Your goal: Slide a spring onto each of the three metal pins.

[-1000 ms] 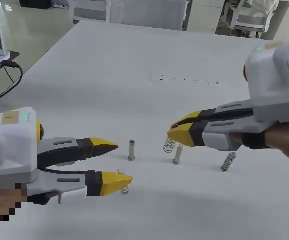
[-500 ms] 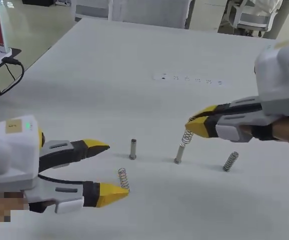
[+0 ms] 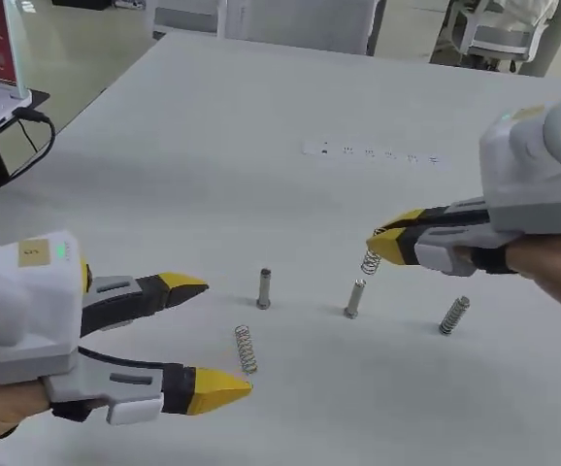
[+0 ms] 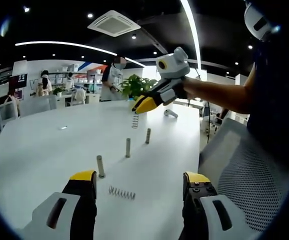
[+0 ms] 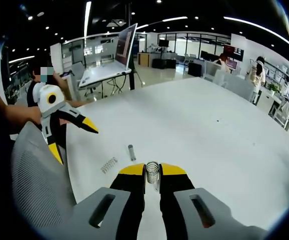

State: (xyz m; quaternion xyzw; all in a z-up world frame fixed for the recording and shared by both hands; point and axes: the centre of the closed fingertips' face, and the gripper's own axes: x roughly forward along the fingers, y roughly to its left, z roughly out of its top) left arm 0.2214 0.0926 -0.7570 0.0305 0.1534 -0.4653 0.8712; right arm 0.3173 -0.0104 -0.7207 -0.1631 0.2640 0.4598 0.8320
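Hanging near-upright, clamped in the right gripper (image 3: 378,242), the spring (image 3: 370,260) sits just above the middle pin (image 3: 354,299); left gripper (image 3: 224,335) gapes empty.

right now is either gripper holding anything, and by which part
The right gripper pinches a spring by its upper end; the rest hangs free. The left gripper is open, holding nothing.

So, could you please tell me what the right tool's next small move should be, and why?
Probably lower the right tool so its spring slips onto the middle pin: the tool is shut on the spring, which hangs just above that bare pin's top.
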